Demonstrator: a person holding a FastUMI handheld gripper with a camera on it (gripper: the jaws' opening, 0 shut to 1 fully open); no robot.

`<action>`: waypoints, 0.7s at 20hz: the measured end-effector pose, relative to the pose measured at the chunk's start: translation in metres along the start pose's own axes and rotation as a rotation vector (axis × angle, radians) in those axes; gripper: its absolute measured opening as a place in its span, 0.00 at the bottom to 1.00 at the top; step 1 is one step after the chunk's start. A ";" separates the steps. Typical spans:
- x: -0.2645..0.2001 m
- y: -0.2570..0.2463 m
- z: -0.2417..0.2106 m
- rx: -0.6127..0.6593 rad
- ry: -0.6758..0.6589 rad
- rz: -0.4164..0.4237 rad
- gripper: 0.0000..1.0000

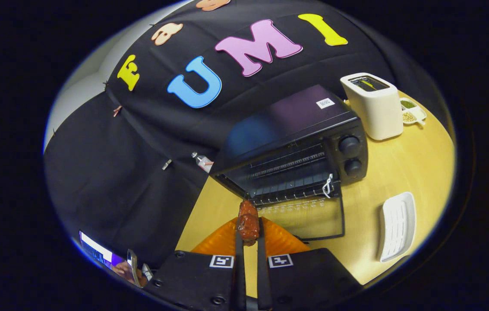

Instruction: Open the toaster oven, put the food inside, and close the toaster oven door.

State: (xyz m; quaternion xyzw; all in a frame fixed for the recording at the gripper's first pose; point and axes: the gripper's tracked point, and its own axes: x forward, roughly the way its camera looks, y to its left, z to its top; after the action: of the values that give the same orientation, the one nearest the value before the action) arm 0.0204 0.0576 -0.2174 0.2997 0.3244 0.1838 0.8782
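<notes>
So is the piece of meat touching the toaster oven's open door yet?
Apart. In the gripper view the piece of meat is pinched between both fingers, held up above the table short of the glass door of the toaster oven.

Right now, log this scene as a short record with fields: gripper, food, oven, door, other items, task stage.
gripper: gripper shut on the food
food: reddish-brown glazed piece held between the fingers, short of the oven mouth
oven: black toaster oven on the wooden table, rack visible inside
door: glass door folded down, open
other items: white toaster, white tray, small dish behind the toaster
task stage: oven opened, food not yet inside
</notes>
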 end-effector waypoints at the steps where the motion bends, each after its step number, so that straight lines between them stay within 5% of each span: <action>1: 0.015 0.001 -0.001 0.019 0.002 0.002 0.14; 14: 0.134 -0.041 0.017 0.072 -0.036 -0.093 0.14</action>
State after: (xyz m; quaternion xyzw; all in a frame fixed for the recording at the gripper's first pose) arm 0.1336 0.0893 -0.2948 0.3188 0.3283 0.1254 0.8803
